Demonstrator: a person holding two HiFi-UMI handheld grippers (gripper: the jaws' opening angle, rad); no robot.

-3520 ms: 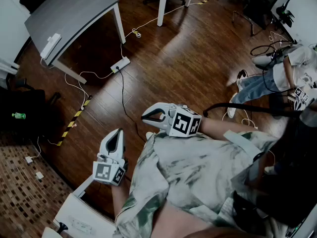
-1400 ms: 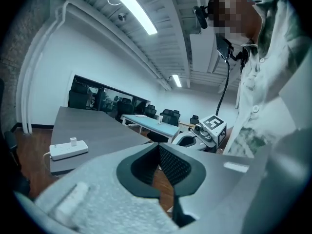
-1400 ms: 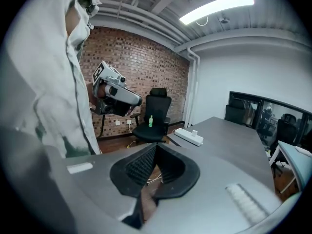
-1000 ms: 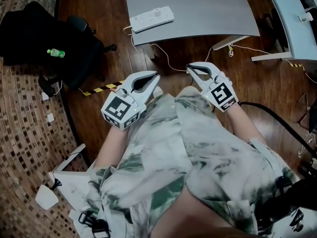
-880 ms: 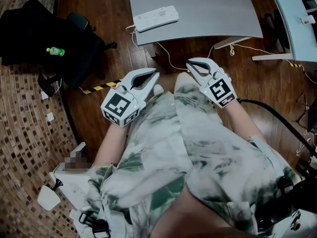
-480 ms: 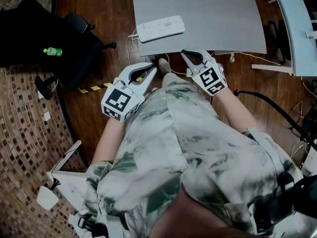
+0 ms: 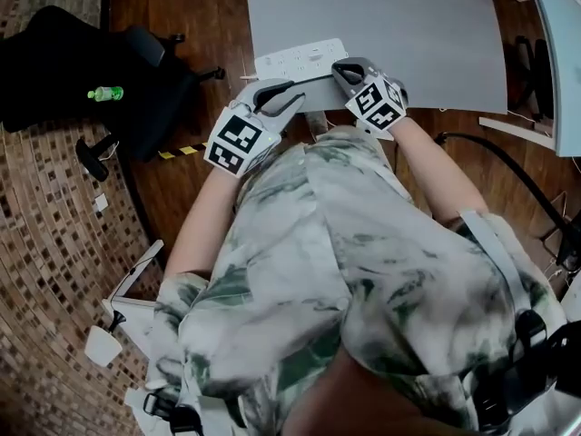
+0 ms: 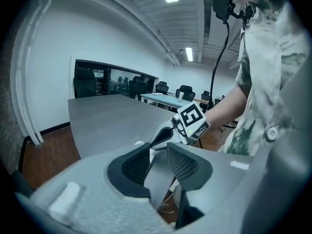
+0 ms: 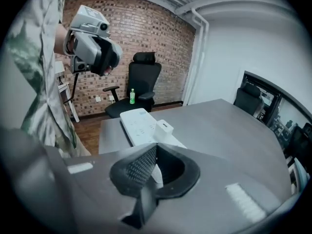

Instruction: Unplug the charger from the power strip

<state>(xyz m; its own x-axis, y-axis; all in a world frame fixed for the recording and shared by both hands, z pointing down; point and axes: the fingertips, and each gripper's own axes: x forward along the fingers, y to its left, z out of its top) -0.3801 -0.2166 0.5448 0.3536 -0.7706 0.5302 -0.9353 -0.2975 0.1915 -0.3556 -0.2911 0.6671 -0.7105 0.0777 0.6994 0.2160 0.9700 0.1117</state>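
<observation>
A white power strip lies near the front edge of the grey table. In the right gripper view a white cube charger sits plugged into the power strip at its near right end. My right gripper hovers just short of that end with its tips together and nothing in it; in its own view the right gripper points at the charger. My left gripper is at the table's edge below the strip. Its jaws are opening, and in its own view the left gripper has nothing between the pads.
A black office chair with a green bottle on its seat stands left of the table, in front of a brick wall. A second table's edge is at the right. Yellow-black tape marks the wooden floor.
Both grippers have moved forward and down to the table's front edge by the power strip. The left jaws, shut before, now stand apart.
</observation>
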